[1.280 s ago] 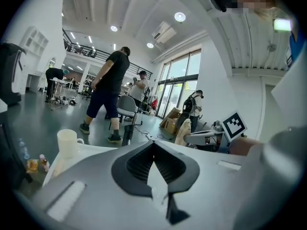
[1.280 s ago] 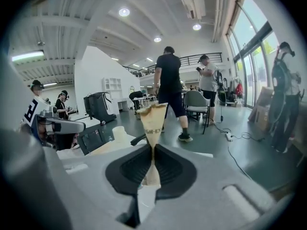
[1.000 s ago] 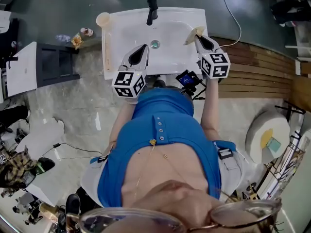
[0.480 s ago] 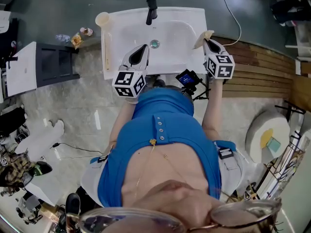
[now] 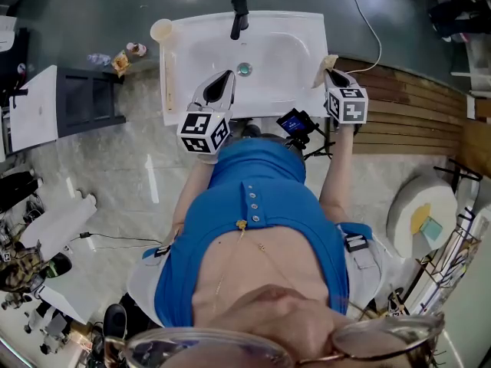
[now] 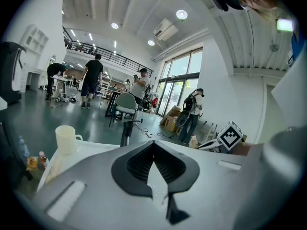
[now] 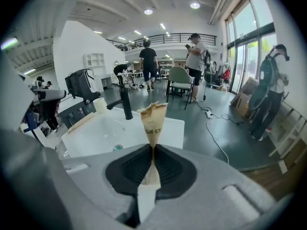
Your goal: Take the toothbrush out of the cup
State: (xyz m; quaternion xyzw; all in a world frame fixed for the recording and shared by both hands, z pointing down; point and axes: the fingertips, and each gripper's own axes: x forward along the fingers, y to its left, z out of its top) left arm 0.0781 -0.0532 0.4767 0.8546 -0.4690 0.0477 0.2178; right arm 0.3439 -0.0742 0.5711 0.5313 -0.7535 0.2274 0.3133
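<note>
Bright, even hall light, with fisheye bending all round.
Round ceiling lights [image 6: 181,14] and tall windows [image 7: 242,47] fill the room with soft light. The polished floor [image 6: 43,114] mirrors them in pale streaks, and the white sink [image 5: 199,52] glares with only faint shadows. Both gripper views bow straight lines and go black at the corners. Close to the lens, the right gripper [image 7: 153,150] and the tan strip [image 7: 153,119] it pinches turn soft. The spectacles [image 5: 230,349] at the head view's bottom edge are a blur.

Tan printed paper piece [image 7: 152,120] in right gripper [image 7: 152,152]: lower end hidden between pads, print cut to few letters. Cream handled mug [image 6: 66,139]: inside not visible, contents unclear.
</note>
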